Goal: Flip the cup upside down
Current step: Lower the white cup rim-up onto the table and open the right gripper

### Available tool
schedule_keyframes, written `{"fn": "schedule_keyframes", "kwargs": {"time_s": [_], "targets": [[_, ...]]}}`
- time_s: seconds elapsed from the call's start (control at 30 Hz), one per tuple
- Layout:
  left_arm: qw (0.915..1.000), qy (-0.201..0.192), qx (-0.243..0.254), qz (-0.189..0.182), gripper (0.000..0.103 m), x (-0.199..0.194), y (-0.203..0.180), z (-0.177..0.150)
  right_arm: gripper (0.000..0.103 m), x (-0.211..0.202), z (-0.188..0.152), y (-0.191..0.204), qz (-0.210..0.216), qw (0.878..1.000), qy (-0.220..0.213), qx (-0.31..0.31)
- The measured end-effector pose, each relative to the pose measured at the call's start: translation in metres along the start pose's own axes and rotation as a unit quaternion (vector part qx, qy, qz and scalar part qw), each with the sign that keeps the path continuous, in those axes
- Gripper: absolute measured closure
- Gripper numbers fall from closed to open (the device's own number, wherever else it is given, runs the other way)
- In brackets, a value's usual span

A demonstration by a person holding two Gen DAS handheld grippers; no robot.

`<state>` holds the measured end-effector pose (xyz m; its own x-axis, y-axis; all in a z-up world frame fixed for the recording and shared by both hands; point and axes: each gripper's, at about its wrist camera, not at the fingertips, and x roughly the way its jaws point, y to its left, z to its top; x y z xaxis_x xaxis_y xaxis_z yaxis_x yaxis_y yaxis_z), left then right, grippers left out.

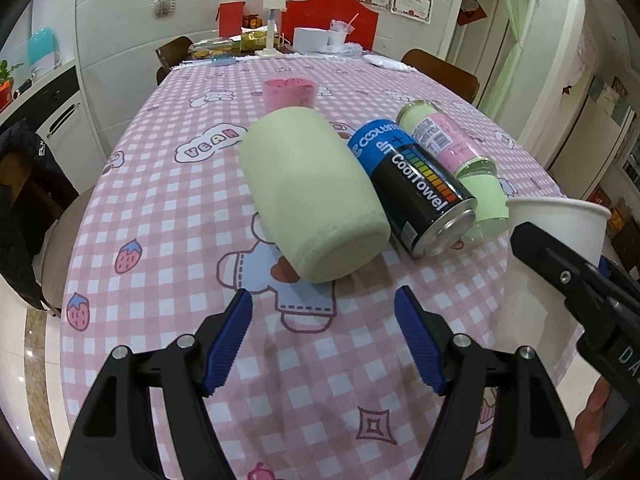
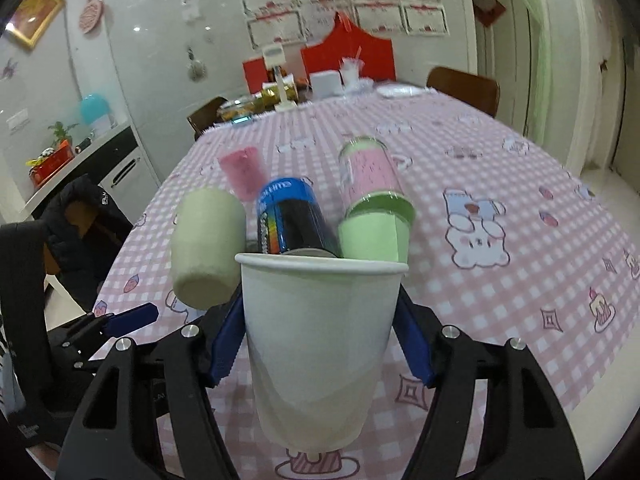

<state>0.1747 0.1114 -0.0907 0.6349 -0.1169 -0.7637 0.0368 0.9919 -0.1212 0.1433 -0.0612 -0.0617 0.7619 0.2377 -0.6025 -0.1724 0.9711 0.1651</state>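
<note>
A white paper cup [image 2: 320, 344] is upright, mouth up, held between the blue pads of my right gripper [image 2: 320, 336], which is shut on its sides above the table. The cup also shows at the right edge of the left wrist view [image 1: 560, 232], with the right gripper's black finger across it. My left gripper [image 1: 324, 336] is open and empty, low over the pink checked tablecloth [image 1: 160, 216], just short of a pale green cylinder [image 1: 312, 192] lying on its side.
Beside the green cylinder lie a black and blue can [image 1: 416, 188] and a pink-labelled clear bottle [image 1: 452, 152]. A pink cup [image 1: 290, 92] stands behind them. Clutter and red boxes [image 1: 328, 20] sit at the table's far end. Chairs stand around the table.
</note>
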Motion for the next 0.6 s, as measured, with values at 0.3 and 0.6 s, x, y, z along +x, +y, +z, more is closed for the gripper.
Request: {"fn": "schedule_keyframes", "kwargs": {"time_s": [0.3,0.6], "targets": [[1.0000,-0.002,-0.004,0.008,0.030,-0.004,0.001,-0.003,0.039,0.007,-0.011,0.001,-0.010,0.999,-0.036,-0.027],[0.9999,-0.005,0.001,0.016,0.030,-0.007,-0.001,-0.006,0.025,0.007,-0.022,0.005,-0.003,0.999,-0.024,-0.041]]}}
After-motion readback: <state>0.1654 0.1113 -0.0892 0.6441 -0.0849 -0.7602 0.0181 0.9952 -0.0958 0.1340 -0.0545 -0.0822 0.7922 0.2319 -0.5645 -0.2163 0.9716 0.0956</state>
